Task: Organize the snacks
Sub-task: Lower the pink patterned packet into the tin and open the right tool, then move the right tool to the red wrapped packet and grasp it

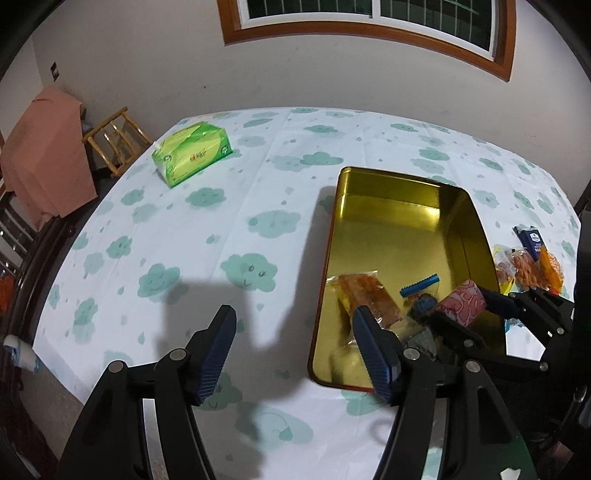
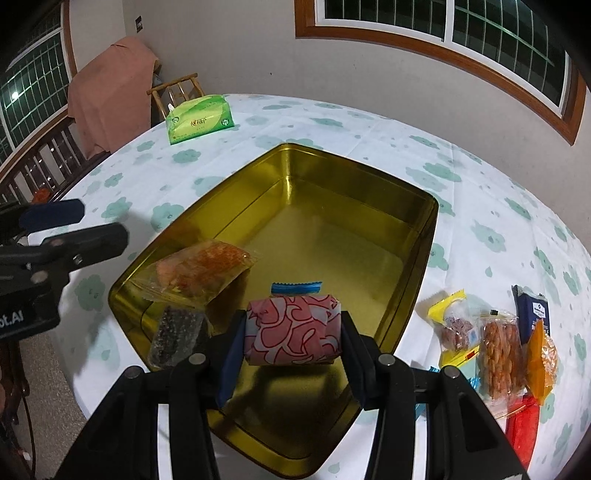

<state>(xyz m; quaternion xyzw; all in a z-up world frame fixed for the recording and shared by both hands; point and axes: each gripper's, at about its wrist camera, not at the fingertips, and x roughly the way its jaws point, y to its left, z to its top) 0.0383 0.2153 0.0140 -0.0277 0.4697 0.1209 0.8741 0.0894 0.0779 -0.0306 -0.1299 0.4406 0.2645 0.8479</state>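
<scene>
Both wrist views look steeply down, sharing the gold tin (image 1: 454, 221).

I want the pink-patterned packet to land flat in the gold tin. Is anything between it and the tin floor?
Partly. The pink packet, clamped in the right gripper, hangs over the gold tin's near end, where an orange snack bag, a dark speckled packet and a blue-edged packet lie. The far half looks bare.

Pale wall (image 1: 295, 81), wood-framed dark window (image 1: 369, 22), bamboo chair (image 1: 114, 140).
</scene>
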